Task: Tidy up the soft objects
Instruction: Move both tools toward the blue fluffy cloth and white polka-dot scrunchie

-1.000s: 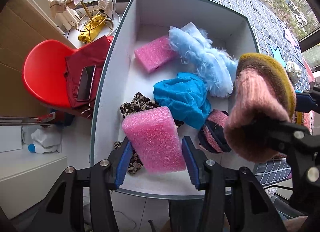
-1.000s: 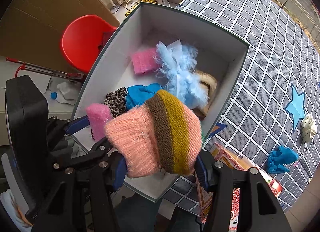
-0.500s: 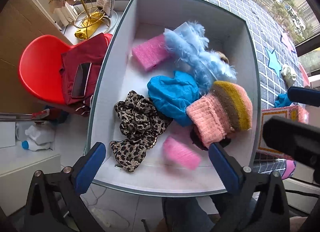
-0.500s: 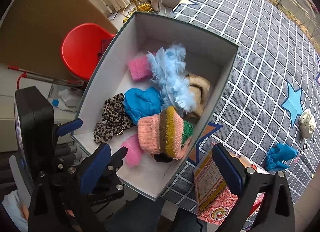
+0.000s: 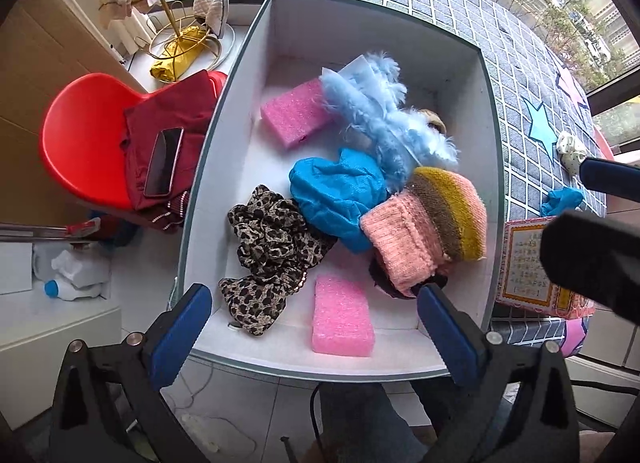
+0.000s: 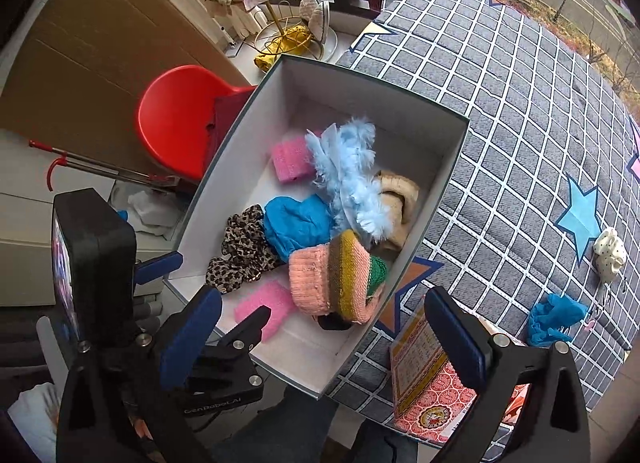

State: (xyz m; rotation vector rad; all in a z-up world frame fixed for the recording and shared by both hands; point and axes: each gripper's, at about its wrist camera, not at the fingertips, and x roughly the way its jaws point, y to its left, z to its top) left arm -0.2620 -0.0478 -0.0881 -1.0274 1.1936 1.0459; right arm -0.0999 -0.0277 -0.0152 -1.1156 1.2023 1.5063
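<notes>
L gripper (image 5: 314, 327) jaws wide apart, nothing between, over the white box (image 5: 236, 103) near rim. Inside, L to R: leopard cloth (image 5: 268, 247) w/ bare floor along the left wall, pink foam block (image 5: 342, 317) by the near edge, blue cloth (image 5: 338, 191), knit hat (image 5: 428, 231) close to the right wall, maybe touching. R gripper (image 6: 320, 337) jaws also spread, empty, above the near right corner.

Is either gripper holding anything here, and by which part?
Nothing is held. The left gripper and right gripper are both open and empty above the box.
</notes>
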